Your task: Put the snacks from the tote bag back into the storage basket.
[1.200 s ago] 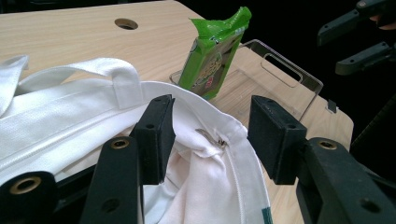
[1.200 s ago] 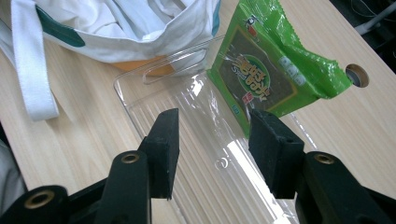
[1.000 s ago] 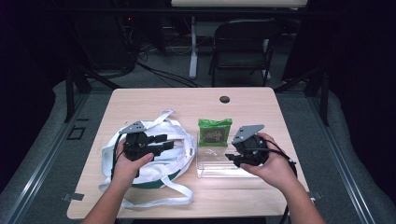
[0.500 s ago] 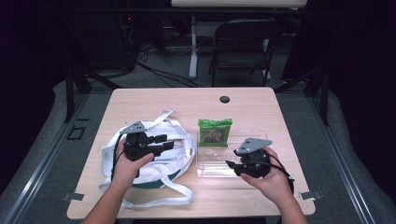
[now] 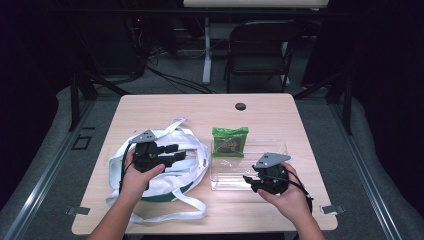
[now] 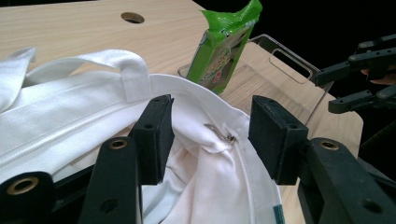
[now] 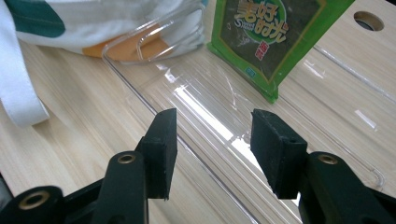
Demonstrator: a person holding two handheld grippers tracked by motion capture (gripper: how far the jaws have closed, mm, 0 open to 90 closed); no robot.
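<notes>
A white cloth bag (image 5: 196, 161) with long straps lies on the left of the wooden table (image 5: 165, 112). My left gripper (image 5: 178, 152) rests on it and points right. Its jaws stand apart with the bag's zippered rim (image 6: 219, 135) between them; the pads do not clearly squeeze it. A green snack packet (image 5: 230, 141) leans at the far end of a clear plastic tray (image 5: 250, 169). My right gripper (image 5: 247, 182) hovers low over the tray's near wall (image 7: 196, 154), open. Its jaws have just been opening and hold nothing. The packet (image 7: 275, 37) stands ahead of them.
A round hole (image 5: 240, 106) sits near the table's far edge. A folding chair (image 5: 260, 45) and cables stand beyond the table. A loose bag strap (image 5: 185, 214) trails towards the near edge. The right gripper (image 6: 327, 91) shows past the tray (image 6: 285, 70).
The right hand has sunk and drawn back towards the tray's near edge, and its jaws have widened. The left hand and the bag have kept still.
</notes>
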